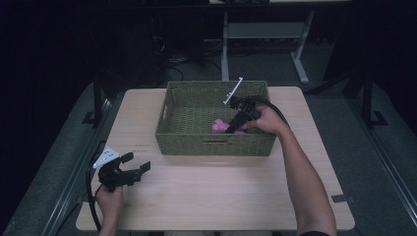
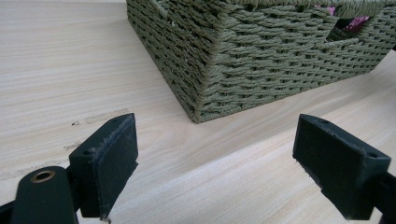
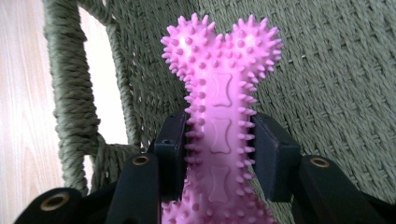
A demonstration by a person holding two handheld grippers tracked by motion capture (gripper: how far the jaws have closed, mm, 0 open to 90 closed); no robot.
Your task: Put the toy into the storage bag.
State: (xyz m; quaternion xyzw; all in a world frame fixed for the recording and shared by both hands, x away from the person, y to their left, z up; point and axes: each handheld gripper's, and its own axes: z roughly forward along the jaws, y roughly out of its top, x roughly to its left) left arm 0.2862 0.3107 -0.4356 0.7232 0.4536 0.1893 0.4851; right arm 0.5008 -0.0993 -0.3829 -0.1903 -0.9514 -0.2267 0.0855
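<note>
Right gripper view: right tongs point(image 3: 219, 154) clamp a spiky pink bone toy point(image 3: 222, 93); left tongs point(image 2: 215, 163) gape.

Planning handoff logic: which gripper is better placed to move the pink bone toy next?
Right. The right gripper is shut on the pink bone toy inside the basket. The left gripper is open over bare table.

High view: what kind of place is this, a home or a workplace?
Probably a lab or a workshop set up for recording, not a home. A plain wooden table stands on grey carpet, metal desk legs and loose cables show in the dark background, and each hand holds a cabled gripper.
</note>
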